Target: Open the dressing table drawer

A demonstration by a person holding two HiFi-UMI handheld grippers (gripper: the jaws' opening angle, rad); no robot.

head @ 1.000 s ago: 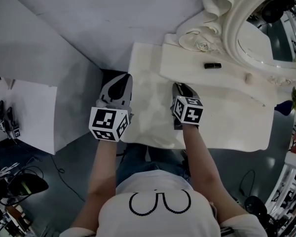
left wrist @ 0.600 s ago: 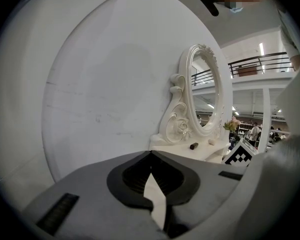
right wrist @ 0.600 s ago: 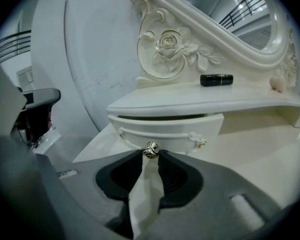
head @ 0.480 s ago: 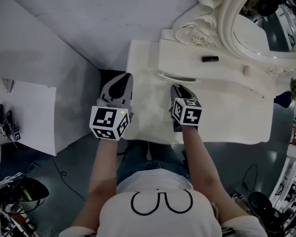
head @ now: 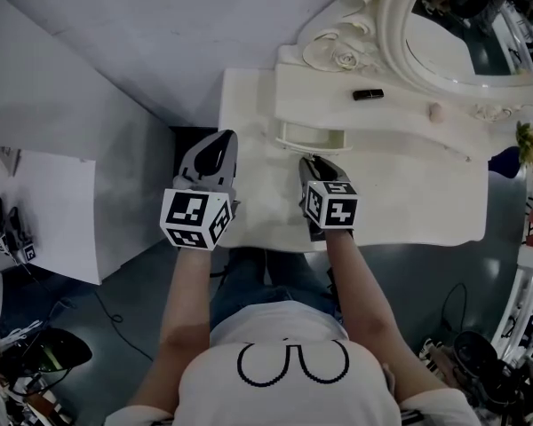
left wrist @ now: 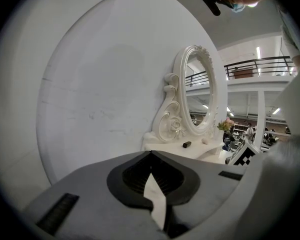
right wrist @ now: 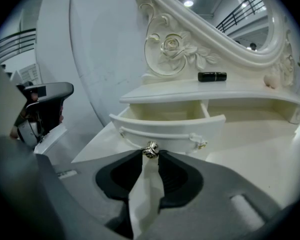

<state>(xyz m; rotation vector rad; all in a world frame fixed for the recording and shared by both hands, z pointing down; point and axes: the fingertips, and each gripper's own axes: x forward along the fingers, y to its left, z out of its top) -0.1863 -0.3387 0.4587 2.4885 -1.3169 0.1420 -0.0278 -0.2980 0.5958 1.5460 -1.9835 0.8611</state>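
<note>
A small white drawer stands pulled out from under the raised shelf of the white dressing table. In the right gripper view its curved front faces me, with the inside showing empty. My right gripper is shut on the drawer's small metal knob, which sits pinched at the jaw tips. My left gripper hovers off the table's left end, beside the drawer, with its jaws together and nothing between them.
An ornate oval mirror rises behind the shelf. A black tube and a small pale lump lie on the shelf. A grey wall panel is to the left, with a white board below it.
The drawer has slid out from under the shelf, drawn toward the person by the right gripper on its knob. The left gripper has stayed where it was.
</note>
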